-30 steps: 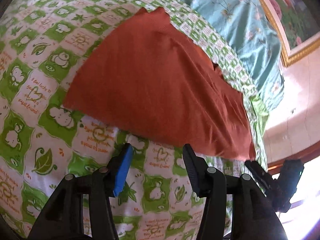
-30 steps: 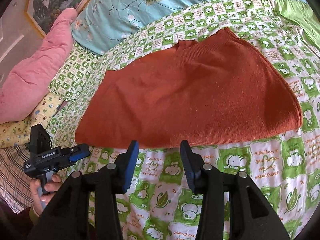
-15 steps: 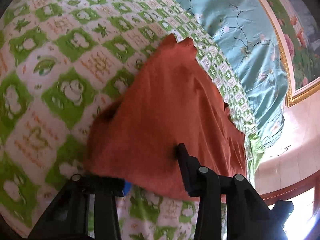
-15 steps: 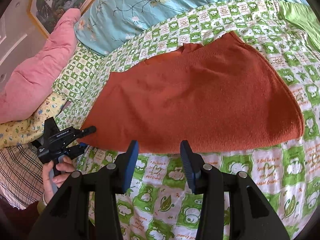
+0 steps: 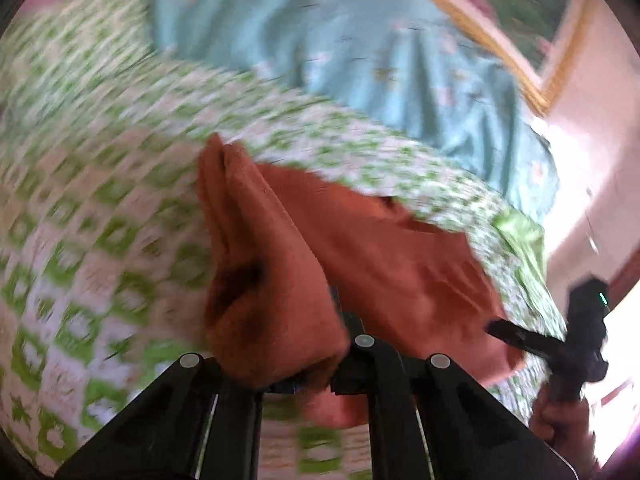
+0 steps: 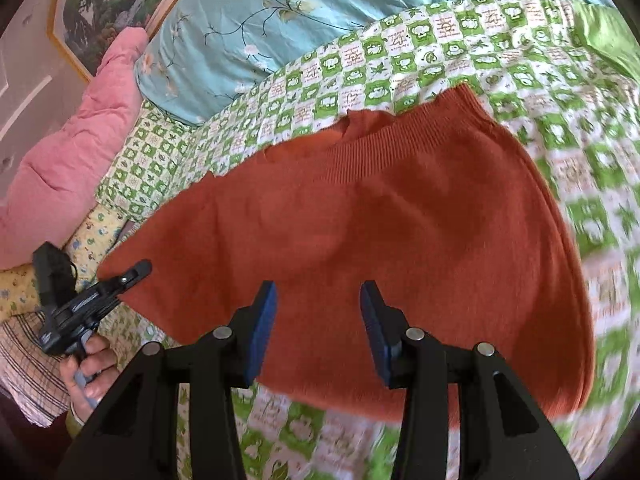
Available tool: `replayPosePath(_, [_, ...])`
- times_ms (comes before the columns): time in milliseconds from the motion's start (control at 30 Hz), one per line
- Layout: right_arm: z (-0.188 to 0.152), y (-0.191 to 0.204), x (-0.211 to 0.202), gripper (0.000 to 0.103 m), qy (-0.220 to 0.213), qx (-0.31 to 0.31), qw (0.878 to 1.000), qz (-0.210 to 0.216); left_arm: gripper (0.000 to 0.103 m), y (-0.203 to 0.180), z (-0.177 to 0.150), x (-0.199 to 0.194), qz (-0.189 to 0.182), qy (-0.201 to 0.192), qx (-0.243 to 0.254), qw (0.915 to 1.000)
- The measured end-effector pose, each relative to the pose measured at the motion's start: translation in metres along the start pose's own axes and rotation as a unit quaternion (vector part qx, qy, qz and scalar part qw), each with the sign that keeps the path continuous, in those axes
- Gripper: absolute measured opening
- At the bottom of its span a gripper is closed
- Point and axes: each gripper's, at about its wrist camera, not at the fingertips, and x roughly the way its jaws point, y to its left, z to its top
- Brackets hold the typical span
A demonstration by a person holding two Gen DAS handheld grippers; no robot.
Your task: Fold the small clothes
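**Left wrist view: a corner of the orange top is pinched**

Left wrist view is blurry, but the big things are easy to see. A bed (image 5: 92, 208) fills most of it, with a green and white checked cover. A light blue blanket (image 5: 360, 60) with flowers lies at the far side, and a picture with a gold frame (image 5: 516, 52) is on the wall behind it.

The orange knit top (image 6: 380, 232) lies spread out on the bed. In the right wrist view it is mostly flat, with its ribbed band at the far side. A pink quilt (image 6: 68, 160) is bunched up at the left of that view, next to the blue blanket.

The left tool (image 5: 336, 320) has just been closing, and its jaws are now pinched tight on one corner of the orange top. That corner is lifted off the bed and drapes over the tool in a soft fold. In the right wrist view you can see a hand (image 6: 86, 368) holding this tool at the left edge of the top.

The right tool (image 6: 318, 332) is partly open, with a gap between its blue pads (image 6: 262, 332). Nothing is between them. It hangs over the near edge of the orange top. I cannot tell if it touches the cloth.
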Motion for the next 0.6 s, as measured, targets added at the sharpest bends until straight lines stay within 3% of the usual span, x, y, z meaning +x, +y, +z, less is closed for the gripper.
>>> replayPosePath(233, [0.039, -0.03, 0.005, 0.048, 0.029, 0.034, 0.997, 0.059, 0.005, -0.11, -0.017, 0.038, -0.067, 0.02, 0.116, 0.9908])
replayPosePath(300, [0.048, -0.037, 0.013, 0.067, 0.05, 0.045, 0.993, 0.097, 0.005, -0.128, -0.03, 0.057, -0.073, 0.039, 0.141, 0.9866])
replayPosePath(367, [0.055, -0.042, 0.022, 0.075, 0.062, 0.054, 0.988, 0.131, 0.005, -0.137, -0.041, 0.077, -0.076, 0.065, 0.148, 0.984])
replayPosePath(500, [0.067, -0.046, 0.054, 0.075, 0.093, 0.086, 0.976, 0.177, 0.005, -0.141, -0.057, 0.088, -0.062, 0.08, 0.163, 0.9814])
replayPosePath(600, [0.08, -0.043, 0.08, 0.075, 0.112, 0.084, 0.977, 0.163, 0.005, -0.142, -0.061, 0.086, -0.055, 0.078, 0.177, 0.9797])
